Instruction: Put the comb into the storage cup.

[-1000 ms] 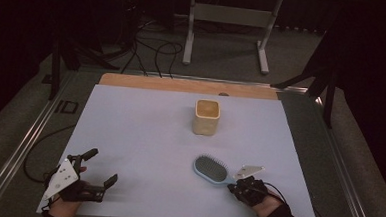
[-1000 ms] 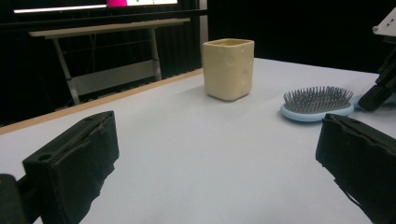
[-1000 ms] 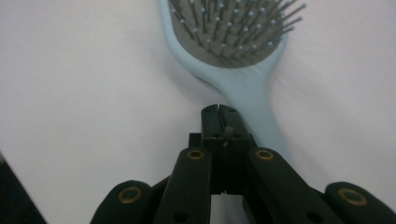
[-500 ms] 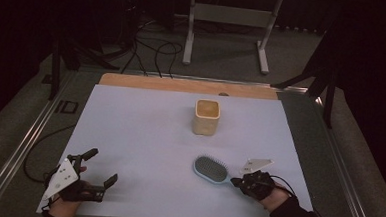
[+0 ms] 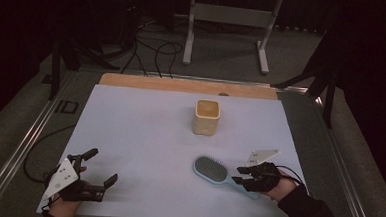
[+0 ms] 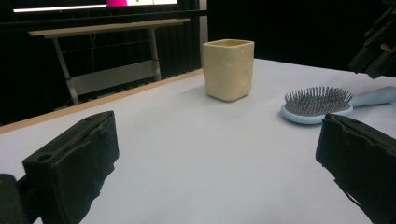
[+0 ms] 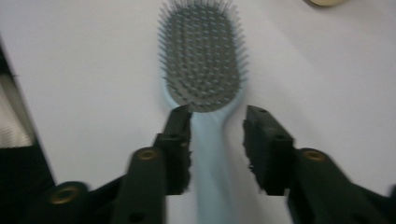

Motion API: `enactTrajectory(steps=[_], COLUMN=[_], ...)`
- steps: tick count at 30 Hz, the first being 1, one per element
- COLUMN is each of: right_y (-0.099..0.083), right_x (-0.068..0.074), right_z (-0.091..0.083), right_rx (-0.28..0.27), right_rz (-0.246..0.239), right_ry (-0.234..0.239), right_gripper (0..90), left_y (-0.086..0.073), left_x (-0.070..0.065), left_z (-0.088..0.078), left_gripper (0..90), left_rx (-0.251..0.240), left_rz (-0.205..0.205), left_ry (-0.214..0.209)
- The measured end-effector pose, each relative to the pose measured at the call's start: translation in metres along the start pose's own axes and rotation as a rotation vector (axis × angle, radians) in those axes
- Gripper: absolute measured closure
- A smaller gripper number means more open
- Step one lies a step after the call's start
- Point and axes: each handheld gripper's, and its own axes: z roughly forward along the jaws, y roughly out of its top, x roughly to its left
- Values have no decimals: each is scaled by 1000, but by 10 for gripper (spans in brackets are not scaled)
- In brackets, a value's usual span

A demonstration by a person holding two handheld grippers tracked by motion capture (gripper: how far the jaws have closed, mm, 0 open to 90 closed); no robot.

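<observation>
Just above the near right corner of the white table sheet (image 5: 144, 131), the right gripper (image 5: 241, 175) hangs over the handle of a light blue hairbrush (image 5: 213, 170), its two black jaws having just been opening. In the right gripper view they stand partly apart, one on either side of the handle, with the pale plastic between them and a gap showing at the right-hand jaw; whether the other jaw brushes the handle cannot be told through the blur. The brush (image 7: 203, 60) lies flat on the sheet, grey bristles up, its oval head stretching straight out beyond the jaw tips and its handle running back beneath the gripper. Past the brush head, farther from the person, a cream-yellow cup (image 5: 206, 117) with rounded corners stands upright, well apart from the brush. At the near left corner, the left gripper (image 5: 100, 167) rests low over the sheet with its jaws spread wide and nothing between them. From the left gripper view the cup (image 6: 228, 68) stands ahead and the hairbrush (image 6: 318, 103) lies off to the right, near the tip of that side's jaw, with the right gripper (image 6: 379, 46) dark above the handle's end.
</observation>
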Motion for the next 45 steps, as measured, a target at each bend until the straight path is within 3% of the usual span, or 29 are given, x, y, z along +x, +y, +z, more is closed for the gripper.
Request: enactTrajectory(steps=[4, 8, 13, 15, 30, 39, 41, 42, 45], right_y=[2, 4, 7, 7, 8, 11, 13, 13, 15], right_x=[-1, -1, 0, 2, -3, -5, -4, -6, -5], right_z=[1, 5, 14, 17, 34, 43, 45, 46, 49], right_rx=[7, 47, 93, 114, 184, 260, 282, 285, 315], right_rz=[5, -47, -75, -85, -55, -69, -54, -73, -69], right_ry=[15, 38, 47, 60, 49, 50, 46, 47, 43], right_gripper=[455, 329, 122, 102, 107, 384, 408, 432, 470], left_y=[0, 0, 0, 0, 0, 0, 0, 0, 0], left_x=[0, 0, 1, 0, 1, 1, 1, 1, 1], left_z=[0, 0, 0, 0, 0, 0, 0, 0, 0], left_gripper=[0, 0, 0, 0, 0, 0, 0, 0, 0], left_rx=[0, -1, -2, -2, -1, 0, 1, 0, -1], left_rz=[0, -2, -3, -3, -2, -2, -1, -1, -2], left_ry=[-2, -2, -3, -3, -4, -4, -4, -4, -5])
